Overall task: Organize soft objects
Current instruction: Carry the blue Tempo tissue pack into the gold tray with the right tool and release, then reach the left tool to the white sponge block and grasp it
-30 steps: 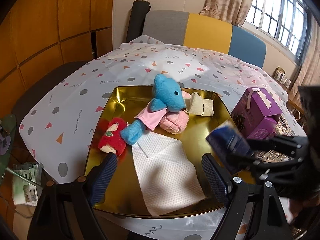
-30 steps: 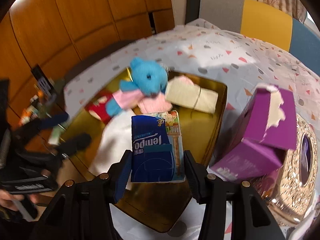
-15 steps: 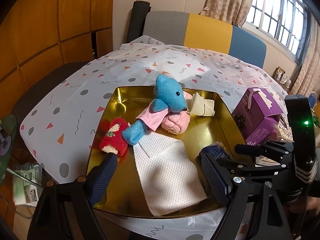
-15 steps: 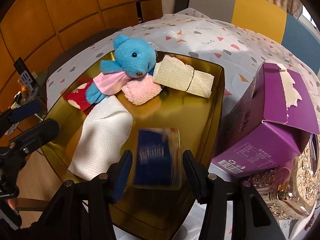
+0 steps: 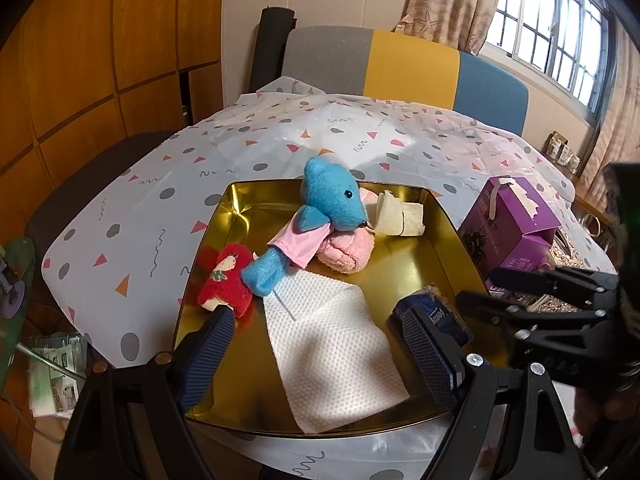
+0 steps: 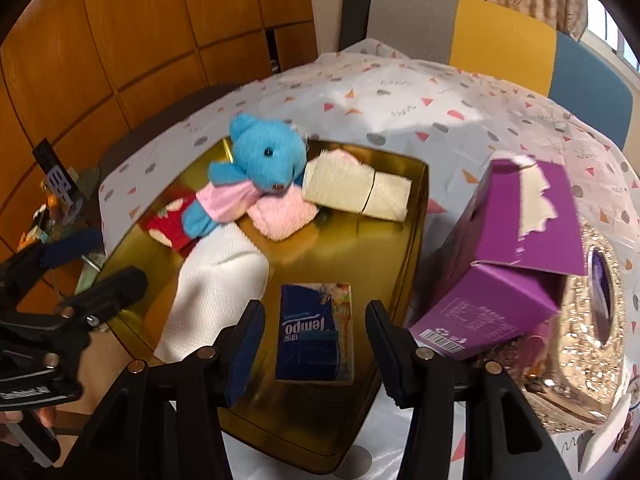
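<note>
Both grippers gape open, left gripper (image 5: 316,354) and right gripper (image 6: 316,348); blue tissue pack (image 6: 315,338), flat with white lettering, lies in gold tray (image 6: 416,216) beside white paper towel (image 6: 218,292)

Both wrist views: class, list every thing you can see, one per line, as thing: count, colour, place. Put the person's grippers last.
tray: 1, gold, on the table
bear: 1, blue with pink shirt, far part of tray
pink towel: 1, pink, under bear's head
cream cloth: 1, cream, far right of tray
red toy: 1, red, left of tray
paper towel: 1, white, near middle of tray
tissue pack: 1, dark blue, near right of tray
box: 1, purple, right of tray
tablecloth: 1, white, patterned
left gripper: 1, black, open
right gripper: 1, black, open
</note>
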